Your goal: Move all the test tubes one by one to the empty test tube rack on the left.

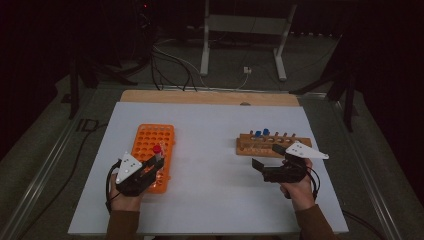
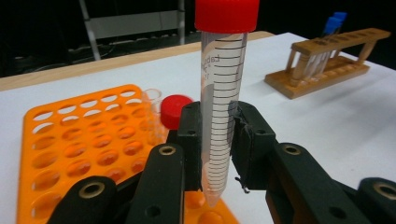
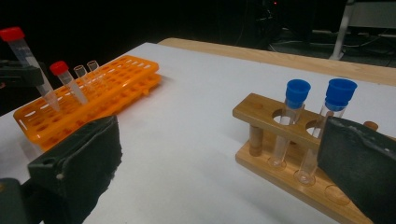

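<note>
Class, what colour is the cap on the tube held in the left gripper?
Red. The cap tops the tube clamped in the left gripper, clearest in the left gripper view.

Dim room, black surroundings, white bench [image 1: 210, 150] lit softly from above, faint shadows, slight grain, near jaws blurred in both gripper views

We are holding a clear, graduated conical tube [image 2: 223, 107] with a red screw cap upright between the jaws of the left claw [image 2: 215, 140], its pointed tip hanging just above the near holes of the orange rack [image 2: 70, 149]. The rack is lying flat on the left part of the white desk [image 1: 210, 165], many of its round holes standing open. In it, a second red-capped tube [image 3: 67, 80] is leaning just behind the held one, with two uncapped clear tubes [image 3: 86, 72] beside it.
</note>
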{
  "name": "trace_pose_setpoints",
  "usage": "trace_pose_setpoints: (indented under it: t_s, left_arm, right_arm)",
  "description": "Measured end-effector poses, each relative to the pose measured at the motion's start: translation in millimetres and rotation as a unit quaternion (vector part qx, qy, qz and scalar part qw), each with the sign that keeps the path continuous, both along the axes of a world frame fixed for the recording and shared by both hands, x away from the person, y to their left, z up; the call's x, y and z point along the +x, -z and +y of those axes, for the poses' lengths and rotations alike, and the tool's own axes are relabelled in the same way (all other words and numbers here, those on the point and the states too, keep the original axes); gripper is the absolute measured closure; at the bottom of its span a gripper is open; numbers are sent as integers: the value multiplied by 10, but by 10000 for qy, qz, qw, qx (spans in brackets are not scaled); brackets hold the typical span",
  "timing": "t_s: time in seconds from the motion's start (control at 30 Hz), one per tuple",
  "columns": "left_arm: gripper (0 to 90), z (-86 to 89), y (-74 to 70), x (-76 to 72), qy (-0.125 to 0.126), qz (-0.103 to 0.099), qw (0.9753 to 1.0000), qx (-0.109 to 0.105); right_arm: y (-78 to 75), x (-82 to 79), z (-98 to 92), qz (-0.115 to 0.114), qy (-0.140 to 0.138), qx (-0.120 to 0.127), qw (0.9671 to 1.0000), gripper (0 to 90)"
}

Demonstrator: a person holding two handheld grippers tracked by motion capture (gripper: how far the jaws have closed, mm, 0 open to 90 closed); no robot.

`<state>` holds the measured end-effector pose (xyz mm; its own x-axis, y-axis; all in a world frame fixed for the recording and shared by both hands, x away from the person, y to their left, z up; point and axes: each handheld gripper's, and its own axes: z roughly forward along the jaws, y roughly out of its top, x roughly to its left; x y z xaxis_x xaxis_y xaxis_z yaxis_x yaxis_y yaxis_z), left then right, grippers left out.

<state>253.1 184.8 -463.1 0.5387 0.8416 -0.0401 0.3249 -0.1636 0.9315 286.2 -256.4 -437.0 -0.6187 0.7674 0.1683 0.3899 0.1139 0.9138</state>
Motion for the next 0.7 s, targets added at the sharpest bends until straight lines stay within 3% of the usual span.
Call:
trace_pose_setpoints:
  t_s: [0.2, 0.4, 0.7]
  left_arm:
    - [750, 56, 65, 34, -233, -26, 9997, -101]
    - [749, 38, 85, 38, -254, -40, 9995, -170]
    - [749, -22, 156, 50, -204, 196, 9995, 171]
  right_arm:
    - [4, 2, 9, -1, -1, 1, 10000, 0]
    - [9, 4, 15, 3, -11, 3, 10000, 0]
    - [8, -1, 12, 23, -6, 6, 10000, 0]
